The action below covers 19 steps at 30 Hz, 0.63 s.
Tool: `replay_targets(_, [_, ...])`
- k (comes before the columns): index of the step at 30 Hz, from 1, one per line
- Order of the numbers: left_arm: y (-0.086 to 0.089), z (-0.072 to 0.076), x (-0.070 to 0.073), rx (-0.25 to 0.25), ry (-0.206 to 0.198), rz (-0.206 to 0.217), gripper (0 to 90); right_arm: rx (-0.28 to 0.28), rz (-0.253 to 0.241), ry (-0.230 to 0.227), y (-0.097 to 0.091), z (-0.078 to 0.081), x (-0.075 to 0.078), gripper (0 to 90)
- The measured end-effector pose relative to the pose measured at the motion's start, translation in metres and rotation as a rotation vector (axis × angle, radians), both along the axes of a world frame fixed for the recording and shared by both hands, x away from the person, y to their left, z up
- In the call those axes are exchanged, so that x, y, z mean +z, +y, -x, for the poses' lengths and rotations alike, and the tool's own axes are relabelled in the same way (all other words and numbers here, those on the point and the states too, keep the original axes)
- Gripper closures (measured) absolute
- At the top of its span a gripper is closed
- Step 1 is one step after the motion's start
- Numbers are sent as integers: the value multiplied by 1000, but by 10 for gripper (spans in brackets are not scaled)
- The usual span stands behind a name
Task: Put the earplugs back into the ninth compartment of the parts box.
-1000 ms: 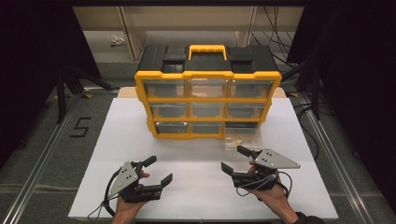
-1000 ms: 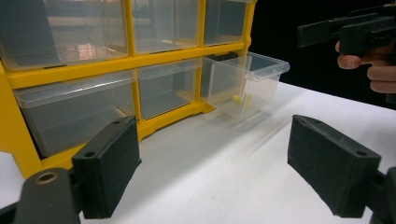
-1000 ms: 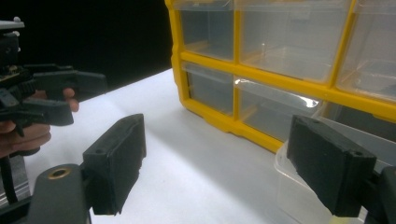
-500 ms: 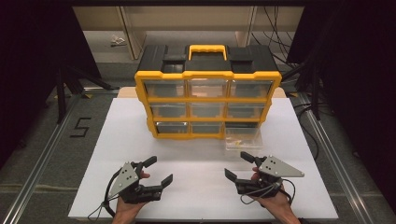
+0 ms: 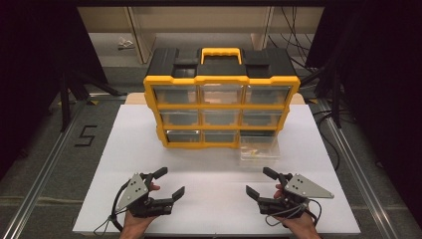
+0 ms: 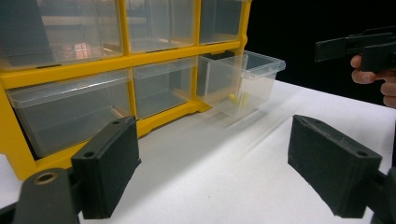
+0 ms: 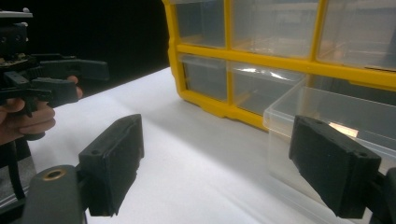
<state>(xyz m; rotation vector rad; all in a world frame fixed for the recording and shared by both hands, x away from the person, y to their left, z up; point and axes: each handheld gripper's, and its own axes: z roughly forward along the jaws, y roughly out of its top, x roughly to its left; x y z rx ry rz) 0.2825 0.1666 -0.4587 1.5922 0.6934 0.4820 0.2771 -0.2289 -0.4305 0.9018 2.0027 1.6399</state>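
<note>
1. Left gripper: held low over the white table near its front edge. Jaws stand wide apart with nothing between them.
2. Right gripper: held at the same depth, well apart from the left gripper. Jaws are spread and empty.
3. Organizer: a yellow and black drawer cabinet with clear drawers, standing upright ahead of both grippers, toward the table's far side.
4. Open drawer: the bottom drawer on the right gripper's side is pulled out of the organizer onto the table. It lies just ahead of the right gripper, not touched.
5. Drawer contents: in the left gripper view, small yellow pieces lie in the open drawer; their kind cannot be told.
</note>
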Motion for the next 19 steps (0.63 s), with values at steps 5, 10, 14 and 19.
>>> replay_targets(5, [0,0,0,0,1,2,161,-5,-8,3,-1,-1,-1,174])
replay_targets(10, [0,-1,0,0,2,3,160,-9,-11,4,-1,-3,-2,172])
replay_targets(14, [0,-1,0,1,2,3,160,-9,-9,3,-1,-3,-2,171])
replay_targets(19, [0,-1,0,3,1,3,160,-10,-9,5,-1,-3,-2,171])
